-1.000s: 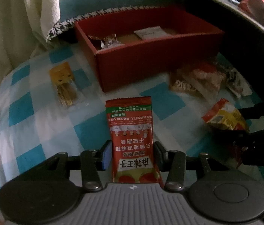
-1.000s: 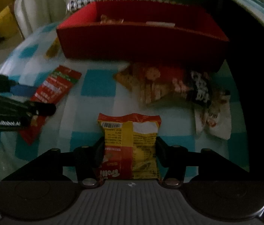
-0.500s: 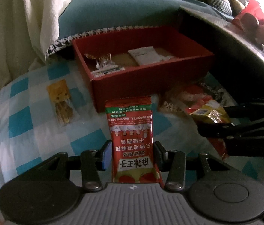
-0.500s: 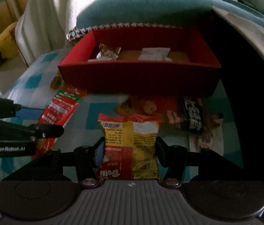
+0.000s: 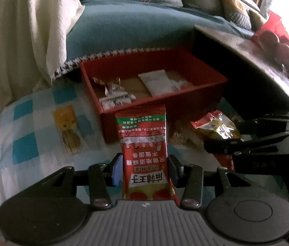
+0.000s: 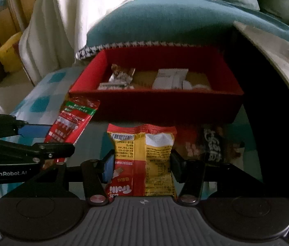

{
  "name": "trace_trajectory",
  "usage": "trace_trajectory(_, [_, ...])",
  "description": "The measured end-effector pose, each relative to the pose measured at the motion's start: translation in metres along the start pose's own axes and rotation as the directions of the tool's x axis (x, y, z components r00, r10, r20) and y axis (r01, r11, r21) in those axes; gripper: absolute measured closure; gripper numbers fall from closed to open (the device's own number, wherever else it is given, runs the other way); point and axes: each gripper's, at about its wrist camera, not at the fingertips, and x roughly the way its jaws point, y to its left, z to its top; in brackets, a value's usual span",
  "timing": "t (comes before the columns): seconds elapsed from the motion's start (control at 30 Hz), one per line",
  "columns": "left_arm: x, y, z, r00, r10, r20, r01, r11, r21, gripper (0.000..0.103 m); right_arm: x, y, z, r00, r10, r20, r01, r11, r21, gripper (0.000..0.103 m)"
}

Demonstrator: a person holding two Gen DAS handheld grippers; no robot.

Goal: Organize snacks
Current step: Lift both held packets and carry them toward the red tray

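Note:
My left gripper [image 5: 145, 169] is shut on a long red snack packet [image 5: 144, 143] with Chinese writing and holds it upright above the checked cloth, short of the red box [image 5: 185, 100]. My right gripper [image 6: 140, 165] is shut on a yellow and red Trolli packet [image 6: 144, 157], also lifted, in front of the red box [image 6: 165, 104]. The box holds several wrapped snacks and a white packet [image 6: 171, 79]. Each gripper shows in the other's view: the right gripper [image 5: 224, 143] with its packet [image 5: 216, 127], the left gripper [image 6: 48, 141] with its packet [image 6: 72, 123].
A yellow snack packet [image 5: 67, 127] lies on the blue-checked cloth [image 5: 23, 147] left of the box. More loose snacks, one a dark packet [image 6: 214, 143], lie in front of the box at right. A dark table edge [image 5: 267, 71] rises at right; a teal sofa [image 6: 175, 18] stands behind.
Both grippers have lifted their packets up off the cloth and moved towards the red box; more of the box's inside now shows.

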Motion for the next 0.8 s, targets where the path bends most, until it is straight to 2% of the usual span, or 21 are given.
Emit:
trace_trajectory(0.47, [0.002, 0.006, 0.041, 0.995, 0.02, 0.101, -0.018, 1.0, -0.023, 0.063, -0.001, -0.002, 0.039, 0.995, 0.0, 0.096, -0.002, 1.0, 0.022, 0.041])
trace_trajectory(0.8, [0.033, 0.012, 0.086, 0.988, 0.052, 0.144, -0.048, 0.998, -0.03, 0.063, 0.023, -0.024, 0.079, 0.989, -0.034, 0.142, 0.024, 0.997, 0.071, 0.041])
